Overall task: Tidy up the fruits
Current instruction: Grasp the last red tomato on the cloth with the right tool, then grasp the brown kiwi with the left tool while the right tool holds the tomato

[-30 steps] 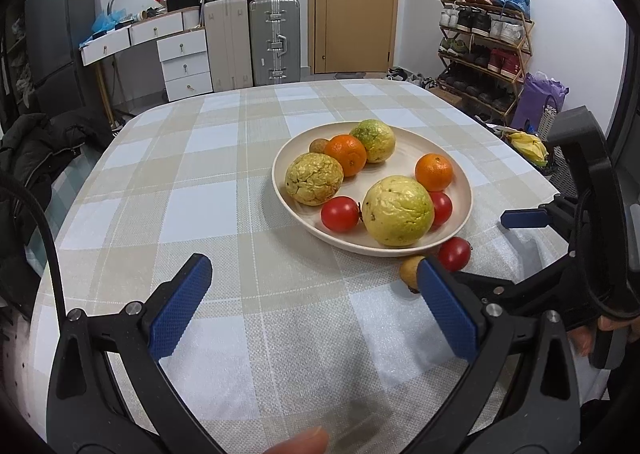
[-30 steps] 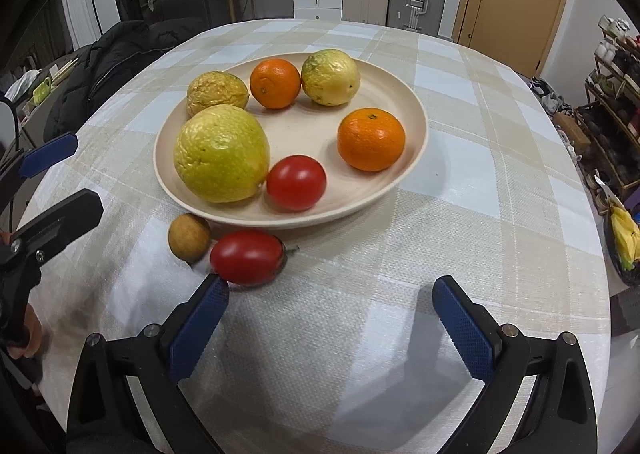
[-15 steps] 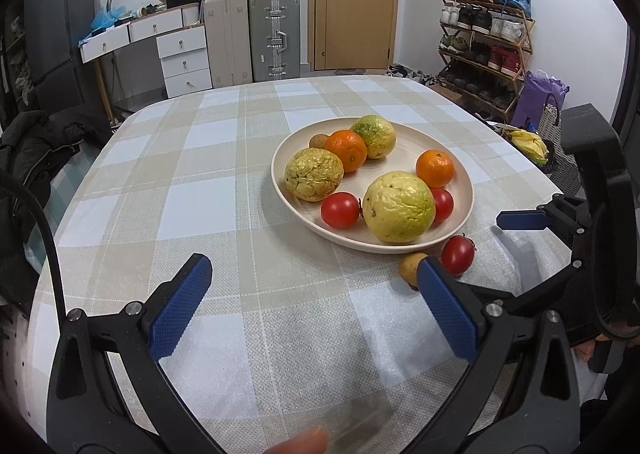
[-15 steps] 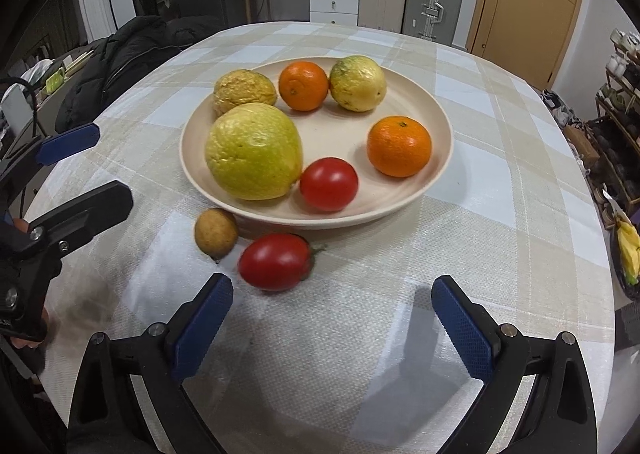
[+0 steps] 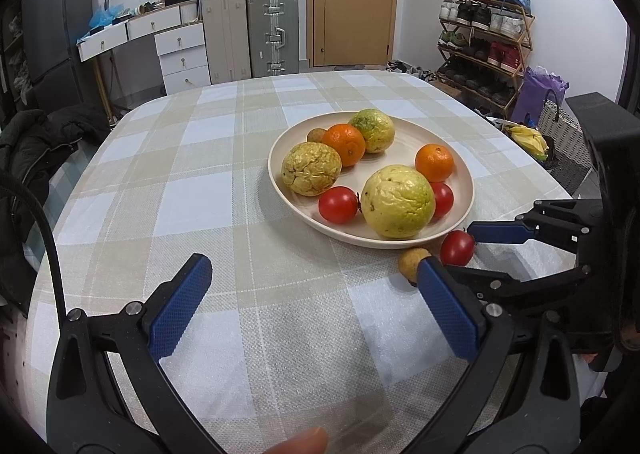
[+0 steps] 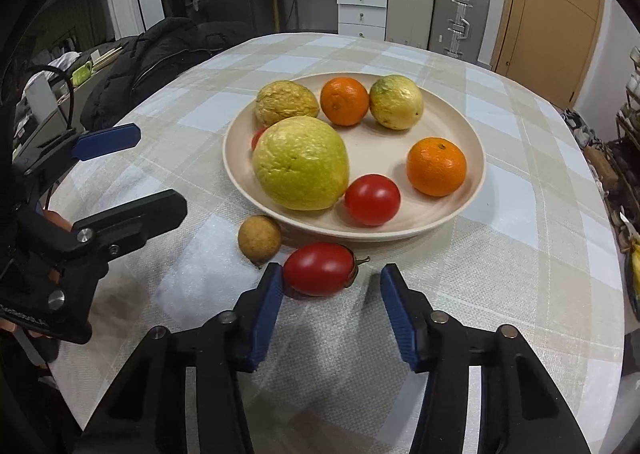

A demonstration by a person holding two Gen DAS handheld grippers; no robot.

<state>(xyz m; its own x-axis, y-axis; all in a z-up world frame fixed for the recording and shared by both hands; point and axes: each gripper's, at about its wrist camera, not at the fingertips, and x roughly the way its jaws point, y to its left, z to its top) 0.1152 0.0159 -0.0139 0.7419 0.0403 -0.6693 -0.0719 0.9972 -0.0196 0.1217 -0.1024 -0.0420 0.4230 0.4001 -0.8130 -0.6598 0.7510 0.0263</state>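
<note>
A cream plate (image 6: pixel 476 189) on the checked tablecloth holds several fruits: yellow-green ones, oranges and red tomatoes. A red tomato (image 6: pixel 320 269) and a small brown fruit (image 6: pixel 259 240) lie on the cloth just in front of the plate. My right gripper (image 6: pixel 330 288) is open and low, its fingers on either side of the loose tomato, the left pad touching or nearly touching it. The same tomato (image 5: pixel 457 248) and brown fruit (image 5: pixel 412 265) show in the left wrist view. My left gripper (image 5: pixel 312 294) is open and empty above the cloth, left of the right gripper.
The round table's edge (image 6: pixel 616 294) curves close on the right. A dark jacket (image 6: pixel 160 53) lies on a chair at the table's far left. Suitcases (image 5: pixel 272 33), drawers and a shoe rack (image 5: pixel 484 45) stand along the walls.
My right gripper has moved forward and down to the loose tomato and its jaws have narrowed around it. The left gripper has drifted back slightly.
</note>
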